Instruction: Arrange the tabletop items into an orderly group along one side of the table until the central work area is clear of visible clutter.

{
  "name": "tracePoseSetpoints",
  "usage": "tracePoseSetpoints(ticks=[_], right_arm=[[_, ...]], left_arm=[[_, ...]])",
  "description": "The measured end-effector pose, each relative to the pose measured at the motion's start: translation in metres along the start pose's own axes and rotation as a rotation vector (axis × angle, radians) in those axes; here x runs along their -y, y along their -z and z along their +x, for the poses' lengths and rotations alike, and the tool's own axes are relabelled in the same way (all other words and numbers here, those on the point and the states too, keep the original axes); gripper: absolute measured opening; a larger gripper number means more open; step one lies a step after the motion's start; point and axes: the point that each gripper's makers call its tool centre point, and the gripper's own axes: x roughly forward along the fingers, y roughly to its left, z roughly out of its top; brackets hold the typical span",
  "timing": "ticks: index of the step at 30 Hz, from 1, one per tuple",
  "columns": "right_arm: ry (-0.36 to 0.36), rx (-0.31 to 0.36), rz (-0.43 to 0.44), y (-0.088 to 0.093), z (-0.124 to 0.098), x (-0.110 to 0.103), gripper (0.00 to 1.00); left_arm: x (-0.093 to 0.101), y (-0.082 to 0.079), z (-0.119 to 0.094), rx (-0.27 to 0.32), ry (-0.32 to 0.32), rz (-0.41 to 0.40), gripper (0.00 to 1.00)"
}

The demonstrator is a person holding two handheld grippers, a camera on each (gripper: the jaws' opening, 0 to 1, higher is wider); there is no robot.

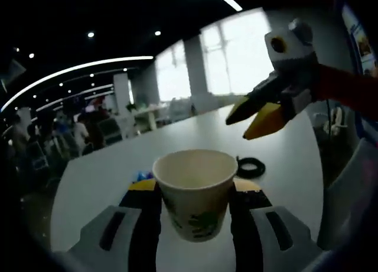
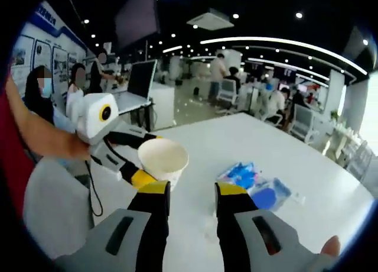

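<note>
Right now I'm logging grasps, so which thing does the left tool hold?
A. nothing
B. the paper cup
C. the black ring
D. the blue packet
B: the left tool has its jaws closed on either side of the paper cup, which is lifted off the table; the right gripper view shows the same.

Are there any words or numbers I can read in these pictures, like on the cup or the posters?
No text can be read.
Paper cup: a green print, too blurred to read.
Wall posters: too small and blurred.
Blue packets on the table: no legible words.
</note>
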Motion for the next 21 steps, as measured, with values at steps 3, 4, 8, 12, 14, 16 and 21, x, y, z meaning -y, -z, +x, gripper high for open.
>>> tracePoseSetpoints(ticks=[3, 4, 8, 12, 14, 16, 21], right_arm=[[0.001, 0.03, 0.001, 0.0, 0.001, -0.006, 0.35], [0.005, 0.041, -0.011, 0.001, 0.001, -0.008, 0.37], [0.017, 0.102, -0.005, -0.002, 0.003, -0.013, 0.44], [0.04, 0.15, 0.002, -0.002, 0.002, -0.014, 0.49], [0.058, 0.179, 0.003, -0.004, 0.001, -0.013, 0.53], [0.072, 0.219, 0.013, -0.008, -0.001, -0.012, 0.56], [0.099, 0.327, 0.008, -0.013, -0.008, -0.014, 0.65]], left_arm=[[-0.002, 0.001, 0.0, 0.0, -0.006, -0.009, 0.43], [-0.003, 0.002, -0.001, 0.001, -0.009, -0.012, 0.43], [-0.008, 0.004, -0.002, 0.001, -0.021, -0.023, 0.43], [-0.013, 0.007, -0.003, 0.0, -0.033, -0.037, 0.43], [-0.014, 0.007, -0.004, 0.001, -0.039, -0.041, 0.43], [-0.016, 0.007, -0.004, 0.002, -0.043, -0.042, 0.43], [-0.02, 0.009, -0.004, 0.004, -0.056, -0.051, 0.43]])
